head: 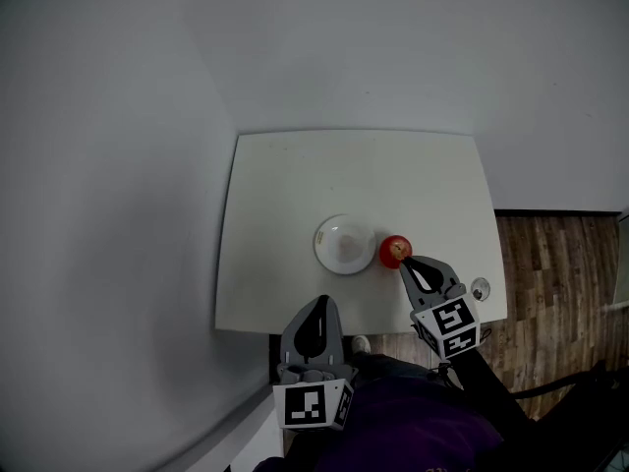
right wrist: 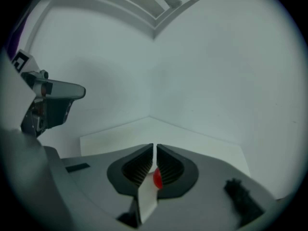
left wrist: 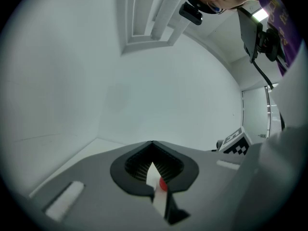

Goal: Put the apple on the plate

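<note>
We see the apple [head: 395,251] on the white table [head: 285,185], just right of the plate [head: 344,244], perhaps touching its rim. The right gripper [head: 406,263] sits just near of it, jaws all but closed, gripping nothing. The left gripper [head: 321,303], jaws together and empty, hangs over the table's near edge.

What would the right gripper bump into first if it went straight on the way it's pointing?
Most likely the apple, which in the head view sits just ahead of the closed tips of the right gripper, with the plate beyond. The gripper's height is unclear.
</note>
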`<state>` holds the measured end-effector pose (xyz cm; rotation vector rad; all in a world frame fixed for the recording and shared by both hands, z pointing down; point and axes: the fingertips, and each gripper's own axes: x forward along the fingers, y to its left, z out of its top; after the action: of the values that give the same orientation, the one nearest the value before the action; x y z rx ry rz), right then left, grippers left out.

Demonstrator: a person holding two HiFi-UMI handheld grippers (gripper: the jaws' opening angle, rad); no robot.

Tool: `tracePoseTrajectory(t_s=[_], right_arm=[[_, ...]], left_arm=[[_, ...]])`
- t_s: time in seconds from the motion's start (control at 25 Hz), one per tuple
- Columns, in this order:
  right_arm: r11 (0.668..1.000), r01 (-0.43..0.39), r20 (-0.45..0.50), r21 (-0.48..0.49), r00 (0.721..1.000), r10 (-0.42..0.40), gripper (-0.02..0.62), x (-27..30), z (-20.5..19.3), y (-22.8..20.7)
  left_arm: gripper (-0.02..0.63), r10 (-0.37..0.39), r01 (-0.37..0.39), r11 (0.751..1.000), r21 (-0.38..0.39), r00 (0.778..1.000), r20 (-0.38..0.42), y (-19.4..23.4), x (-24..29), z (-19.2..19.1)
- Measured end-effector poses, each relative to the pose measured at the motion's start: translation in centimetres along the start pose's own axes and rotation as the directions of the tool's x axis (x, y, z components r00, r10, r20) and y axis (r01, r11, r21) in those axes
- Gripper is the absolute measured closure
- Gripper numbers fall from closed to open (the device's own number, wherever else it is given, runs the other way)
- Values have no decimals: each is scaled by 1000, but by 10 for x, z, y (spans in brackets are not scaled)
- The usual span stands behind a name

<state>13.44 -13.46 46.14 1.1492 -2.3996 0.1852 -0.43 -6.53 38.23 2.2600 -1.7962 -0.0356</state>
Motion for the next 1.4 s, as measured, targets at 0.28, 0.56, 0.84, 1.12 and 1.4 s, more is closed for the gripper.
tracePoseTrajectory(t_s=[0.28,0.56,0.84,1.12,1.4], right_arm=[[999,15,-61,-28,998,-17,570,24,-16,-13],[997,9,-153,-74,988,-20,545,48,-33,-18],[996,15,-233,-85,972,-34,543,67,-55,-26],[996,27,-299,-87,953,-52,543,75,-69,-29],[996,33,-323,-85,944,-59,545,78,-72,-30]], left_arm=[[599,16,-16,1000,-7,1000,-8,14,12,0],[598,18,-18,1000,1,1000,-21,31,23,6],[599,28,-29,1000,-4,999,-34,48,26,2],[598,34,-35,999,-6,999,-30,60,27,3],[598,33,-33,999,-5,999,-27,66,26,6]])
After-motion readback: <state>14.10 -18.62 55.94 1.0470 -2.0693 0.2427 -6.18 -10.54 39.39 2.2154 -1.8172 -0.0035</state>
